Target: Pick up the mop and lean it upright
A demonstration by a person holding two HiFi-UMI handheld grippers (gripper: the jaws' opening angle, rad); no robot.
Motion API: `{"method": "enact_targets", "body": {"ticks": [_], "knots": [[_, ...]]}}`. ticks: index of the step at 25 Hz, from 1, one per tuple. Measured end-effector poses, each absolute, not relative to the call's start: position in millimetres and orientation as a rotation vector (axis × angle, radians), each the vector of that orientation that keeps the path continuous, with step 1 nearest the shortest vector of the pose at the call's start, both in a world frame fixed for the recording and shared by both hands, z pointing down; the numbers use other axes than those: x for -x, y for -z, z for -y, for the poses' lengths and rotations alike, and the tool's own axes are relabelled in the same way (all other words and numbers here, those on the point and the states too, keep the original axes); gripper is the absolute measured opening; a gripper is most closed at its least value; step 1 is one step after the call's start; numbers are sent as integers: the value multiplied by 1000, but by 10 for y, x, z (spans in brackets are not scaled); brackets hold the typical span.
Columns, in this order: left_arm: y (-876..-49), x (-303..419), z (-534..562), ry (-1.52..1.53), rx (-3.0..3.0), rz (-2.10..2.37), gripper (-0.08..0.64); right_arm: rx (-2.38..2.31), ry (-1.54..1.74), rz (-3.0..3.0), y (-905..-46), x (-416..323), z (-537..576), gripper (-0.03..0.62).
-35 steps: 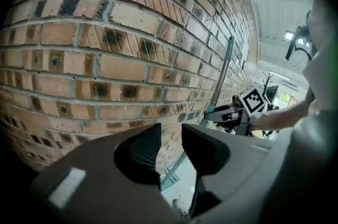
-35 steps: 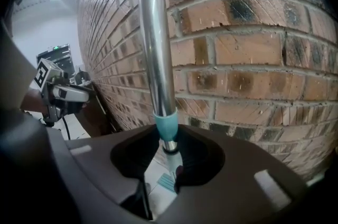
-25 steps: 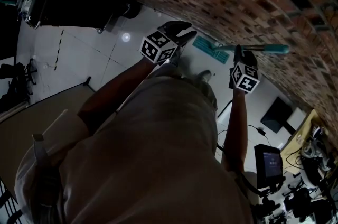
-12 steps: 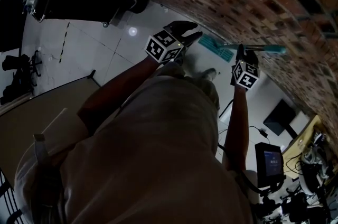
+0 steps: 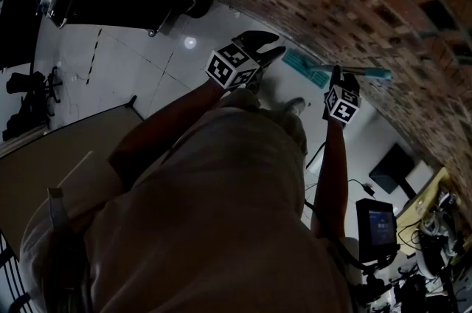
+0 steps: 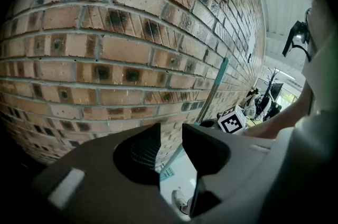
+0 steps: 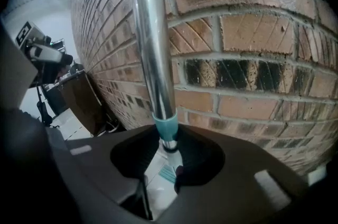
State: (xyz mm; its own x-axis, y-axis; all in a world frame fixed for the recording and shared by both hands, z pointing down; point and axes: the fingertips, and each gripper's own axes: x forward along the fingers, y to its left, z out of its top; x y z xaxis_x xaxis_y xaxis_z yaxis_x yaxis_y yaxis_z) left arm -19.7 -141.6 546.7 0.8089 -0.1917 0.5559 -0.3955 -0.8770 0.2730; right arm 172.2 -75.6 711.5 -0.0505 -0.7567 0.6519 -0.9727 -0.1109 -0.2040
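Right gripper (image 7: 168, 149): closed on the mop pole (image 7: 150, 33), jaws pressed to it just at the teal collar (image 7: 165, 128).
Left gripper (image 6: 171, 138): jaws a narrow gap apart, nothing between them; held to the left of the mop, apart from it.
Mop pole: rising steeply from the right gripper, close in front of the brick wall (image 7: 253, 33); contact with the wall not clear.
Mop head (image 7: 168, 173): teal, flat, low at the foot of the wall, seen down past the right jaws; whether resting on the floor cannot be told.
Head view: right gripper (image 5: 338, 71) on the pole (image 5: 369, 71) at the right, left gripper (image 5: 262, 46) further left, both on the far side of the person's shoe (image 5: 293, 106).
Marker cubes: one on each gripper, left (image 5: 231, 66), right (image 5: 341, 103).
Floor (image 5: 133, 68): pale tiles, dim light.
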Motion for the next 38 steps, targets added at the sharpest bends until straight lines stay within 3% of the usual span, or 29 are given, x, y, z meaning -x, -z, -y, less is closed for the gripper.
{"method": "enact_targets", "body": {"ticks": [38], "knots": [[-5601,-6,1248,-834,-2615,339,147,-1831,-969,1796,-7911,-1777,780,112]]}}
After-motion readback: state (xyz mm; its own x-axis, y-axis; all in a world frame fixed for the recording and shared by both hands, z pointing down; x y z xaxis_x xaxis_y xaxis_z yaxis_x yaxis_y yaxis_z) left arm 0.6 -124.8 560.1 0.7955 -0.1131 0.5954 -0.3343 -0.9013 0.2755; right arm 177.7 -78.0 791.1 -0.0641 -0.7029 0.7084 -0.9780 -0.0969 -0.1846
